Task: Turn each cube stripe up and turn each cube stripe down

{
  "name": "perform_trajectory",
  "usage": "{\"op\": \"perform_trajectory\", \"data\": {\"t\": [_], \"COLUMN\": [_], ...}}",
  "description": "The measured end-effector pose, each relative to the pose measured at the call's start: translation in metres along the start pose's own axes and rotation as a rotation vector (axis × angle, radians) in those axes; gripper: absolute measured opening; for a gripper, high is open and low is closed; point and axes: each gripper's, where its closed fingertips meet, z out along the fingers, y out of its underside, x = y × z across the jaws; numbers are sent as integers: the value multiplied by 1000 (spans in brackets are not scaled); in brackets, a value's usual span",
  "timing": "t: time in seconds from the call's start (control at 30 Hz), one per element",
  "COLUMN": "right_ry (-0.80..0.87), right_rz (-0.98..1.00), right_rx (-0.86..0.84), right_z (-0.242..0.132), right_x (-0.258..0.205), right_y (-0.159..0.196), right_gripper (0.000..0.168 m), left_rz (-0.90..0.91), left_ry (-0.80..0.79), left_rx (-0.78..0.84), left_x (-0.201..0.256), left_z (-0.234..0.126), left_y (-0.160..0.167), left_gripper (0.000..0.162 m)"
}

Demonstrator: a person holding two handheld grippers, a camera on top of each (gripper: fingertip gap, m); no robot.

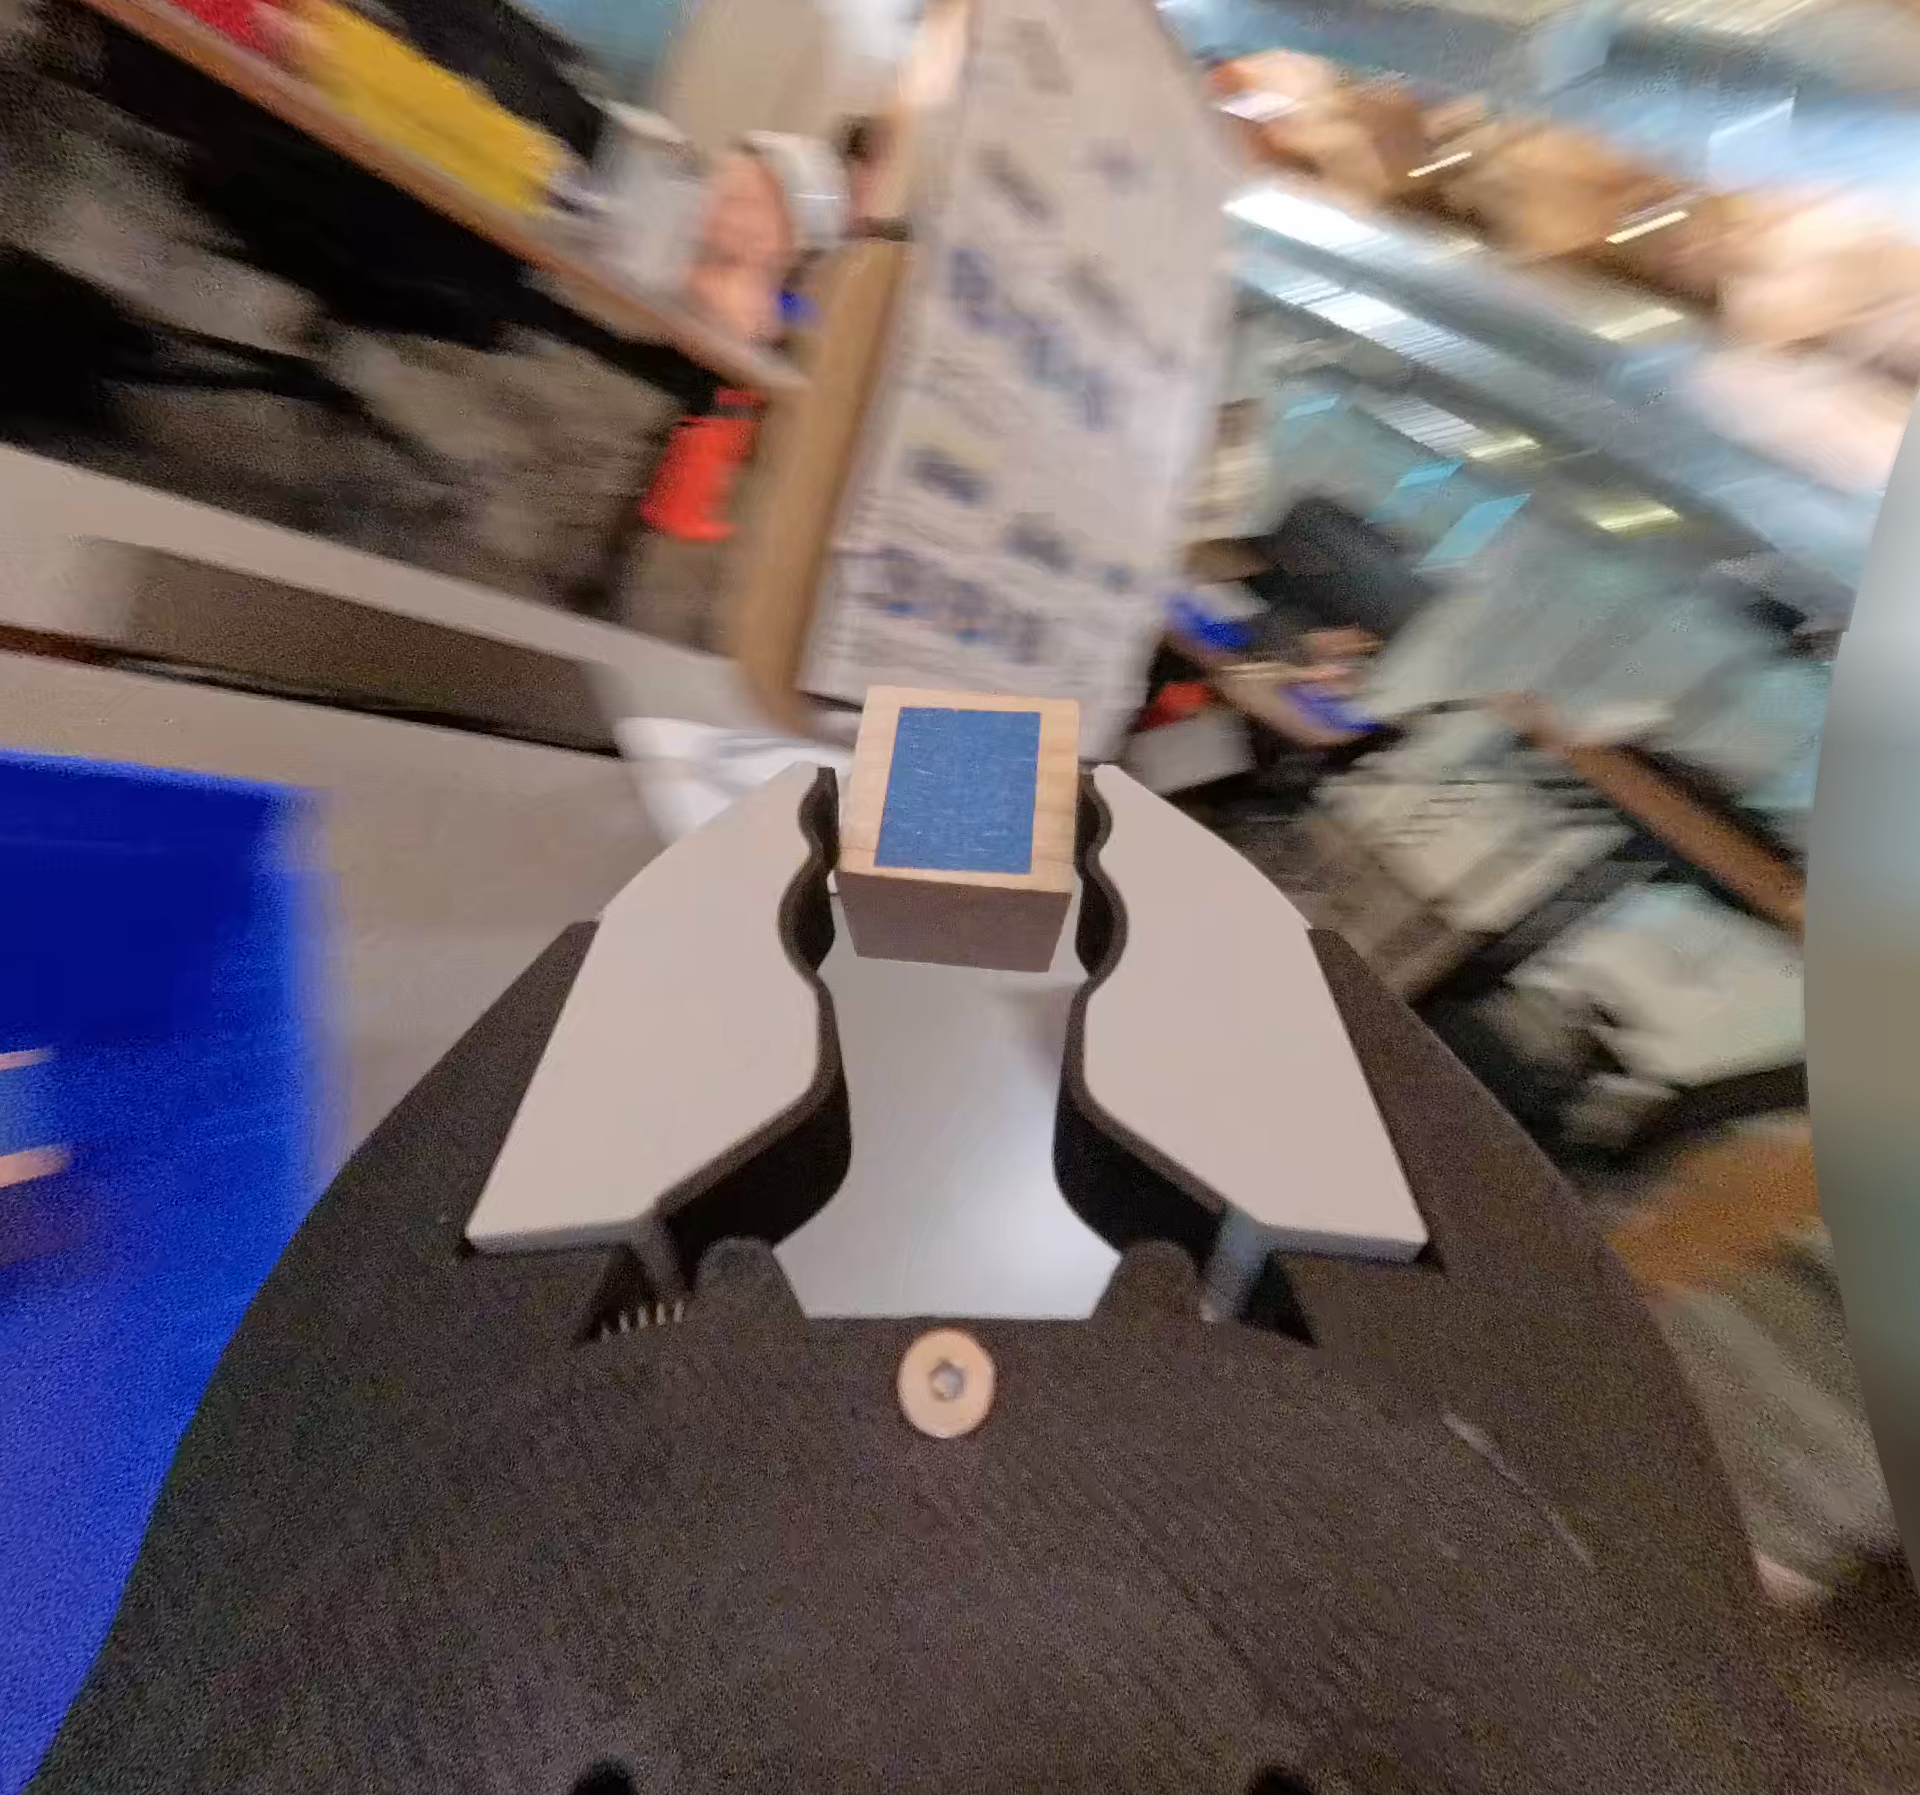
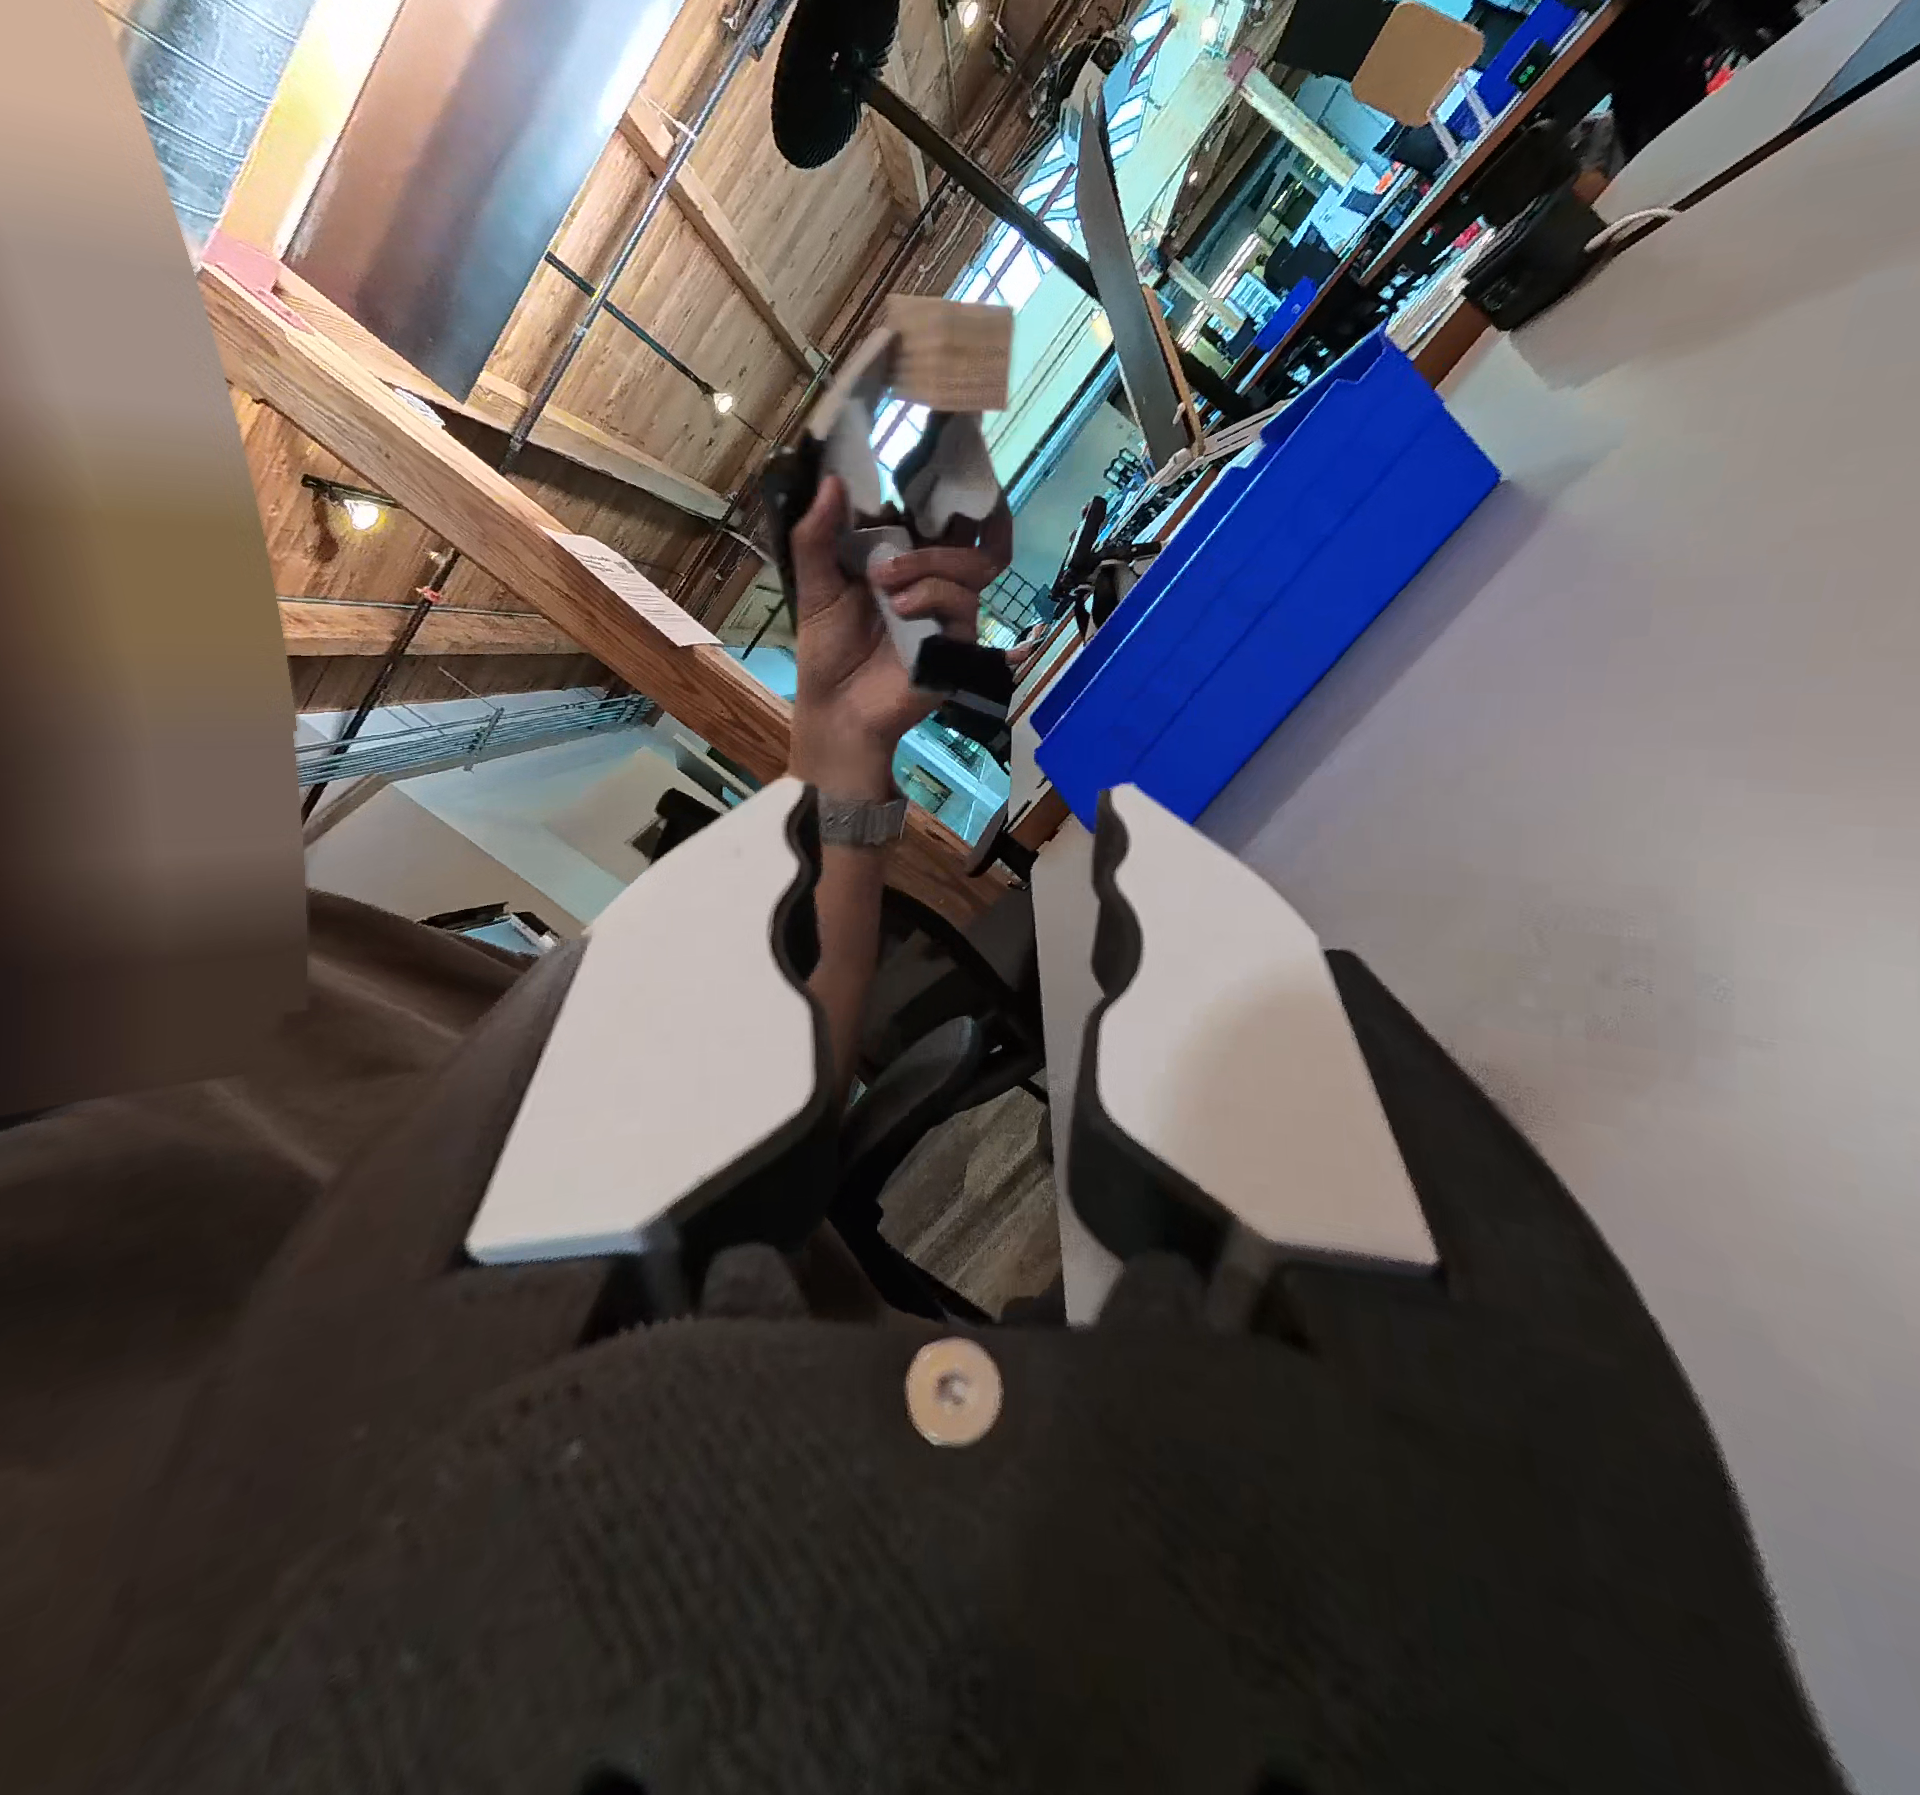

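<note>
Right now your left gripper (image 1: 956,852) clamps the wooden cube (image 1: 956,872), lifted well clear of the white table (image 2: 1662,810) with its blue stripe (image 1: 958,789) facing up. It looks light, rigid and smooth-sided, so pinch two plain opposite faces squarely. Rightward, past the blue bin (image 2: 1268,582), your right gripper (image 2: 951,872) hangs parted and empty.

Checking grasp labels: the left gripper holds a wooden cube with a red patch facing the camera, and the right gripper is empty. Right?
Not quite: the patch on the wooden cube is blue, as the left wrist view shows. The left gripper does hold it; the right gripper is empty.
</note>
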Motion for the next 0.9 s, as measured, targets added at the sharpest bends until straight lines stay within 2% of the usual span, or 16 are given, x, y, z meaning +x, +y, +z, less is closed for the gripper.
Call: {"op": "perform_trajectory", "data": {"t": [0.1, 0.2, 0.3, 0.4, 0.47, 0.5, 0.53, 0.6, 0.63, 0.67, 0.8, 0.9], "right_ry": [37, 78, 112, 160, 186, 198, 203, 251, 279, 302, 424, 424], "right_rz": [-48, -112, -191, -249, -257, -254, -250, -227, -235, -239, -238, -257], "right_rx": [27, 37, 41, 88, 124, 136, 138, 123, 103, 84, 77, 129], "right_z": [0, -1, -1, -6, -10, -12, -13, -16, -18, -20, -30, -41], "right_x": [0, -3, -6, -6, -4, -3, -2, 7, 12, 16, 36, 33], "right_y": [-3, -3, -3, -9, -14, -16, -17, -16, -14, -12, -16, -32], "right_gripper": [57, 64, 69, 69, 68, 67, 68, 42, 10, 1, 0, 17], "left_rz": [-264, -513, -662, -743, -733, -709, -680, -654, -640, -626, -533, -346], "left_ry": [350, 568, 653, 654, 677, 677, 680, 661, 657, 664, 577, 517], "left_rx": [-19, -103, -188, -177, -191, -202, -190, -189, -213, -242, -312, -358], "left_x": [67, 110, 133, 141, 151, 155, 158, 162, 165, 168, 161, 147], "left_z": [29, 54, 68, 76, 79, 81, 81, 83, 84, 84, 92, 93], "left_y": [42, 105, 169, 198, 208, 212, 214, 221, 227, 233, 248, 251], "left_gripper": [44, 44, 44, 43, 43, 25, 0, 0, 0, 0, 0, 1]}}
